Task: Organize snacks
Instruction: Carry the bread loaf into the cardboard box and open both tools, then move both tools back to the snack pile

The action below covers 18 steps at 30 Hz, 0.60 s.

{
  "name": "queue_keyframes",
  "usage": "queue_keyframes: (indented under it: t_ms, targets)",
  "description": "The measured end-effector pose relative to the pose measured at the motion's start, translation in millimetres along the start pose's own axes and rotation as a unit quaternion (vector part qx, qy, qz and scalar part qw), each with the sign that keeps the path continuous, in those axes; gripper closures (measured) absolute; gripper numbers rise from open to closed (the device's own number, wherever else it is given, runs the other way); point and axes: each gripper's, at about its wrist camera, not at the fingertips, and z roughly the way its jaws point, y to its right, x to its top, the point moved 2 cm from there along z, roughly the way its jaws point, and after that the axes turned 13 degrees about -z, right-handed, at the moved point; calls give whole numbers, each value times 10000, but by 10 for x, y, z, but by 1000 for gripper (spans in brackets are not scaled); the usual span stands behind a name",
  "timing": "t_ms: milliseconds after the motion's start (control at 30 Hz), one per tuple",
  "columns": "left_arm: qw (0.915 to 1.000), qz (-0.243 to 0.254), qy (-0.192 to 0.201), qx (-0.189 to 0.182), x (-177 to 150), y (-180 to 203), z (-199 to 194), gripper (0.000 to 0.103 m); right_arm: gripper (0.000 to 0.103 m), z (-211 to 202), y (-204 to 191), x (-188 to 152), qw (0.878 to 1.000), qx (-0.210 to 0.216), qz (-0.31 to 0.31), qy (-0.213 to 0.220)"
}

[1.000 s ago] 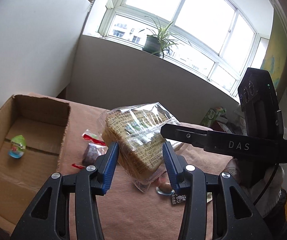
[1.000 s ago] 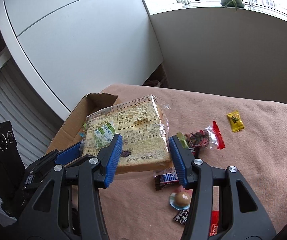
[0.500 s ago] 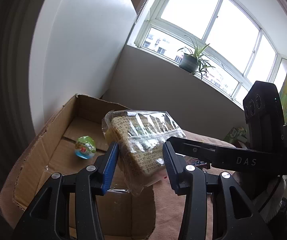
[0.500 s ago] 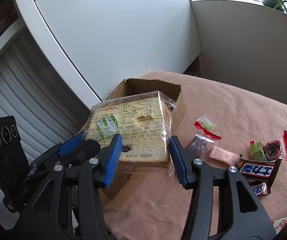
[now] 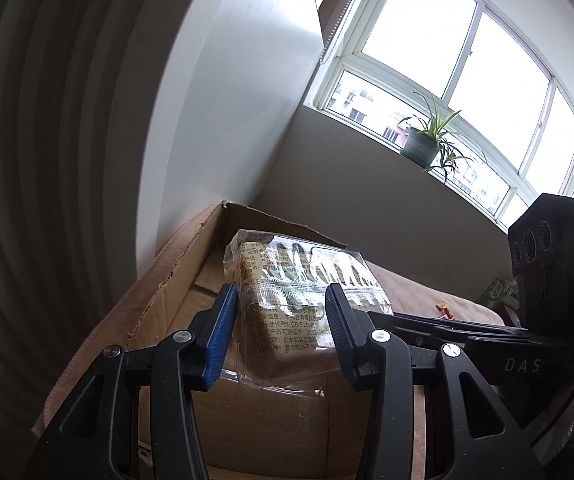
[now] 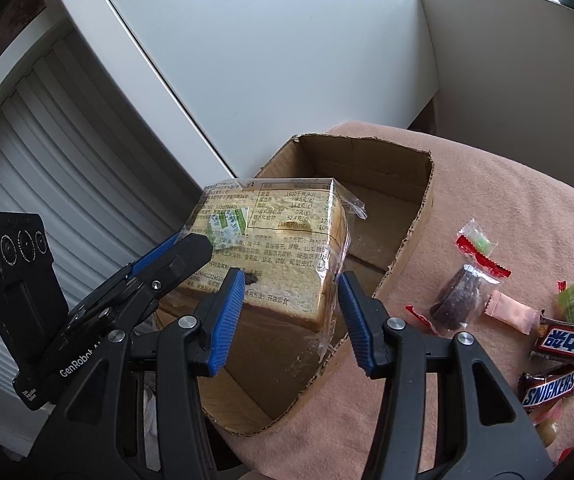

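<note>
Both my left gripper point(image 5: 281, 330) and right gripper point(image 6: 291, 314) clamp the bagged bread point(image 6: 275, 248) above the cardboard box point(image 6: 415, 216) (unreleased), while wrapped snacks point(image 6: 467, 292) await on the surface point(image 6: 507, 208).

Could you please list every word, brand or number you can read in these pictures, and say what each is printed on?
"SNICKERS": brown candy bar.
"DAS": right gripper's body, seen from the left wrist.
"GenRobot": left gripper's body, seen from the right wrist.
"1600", "52.4": nutrition table on the bagged bread; its Chinese small print is too fine.
White Chinese characters: second Snickers wrapper.
</note>
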Motion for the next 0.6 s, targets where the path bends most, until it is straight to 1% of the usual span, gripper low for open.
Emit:
queue_keyframes:
  t_ms: [67,167,333,467,600]
  targets:
    - [10000,7,49,62,0,3,-8,60,52,62,-32,15,10000,-58,-47,-35]
    - [9997,88,172,120,10,42,-34,60,52,12,-15,2,9999,-150,-62,2]
    - [9997,183,149,87,-13,118,-10,60,52,-125,50,-8,9997,-233,-80,54]
    - [9997,242,95,1,-23,211,26,60,52,-247,127,-42,9993,-351,-36,89]
    - [9993,335,13,-152,-50,344,59,60,51,-398,305,-82,9984,-538,86,166]
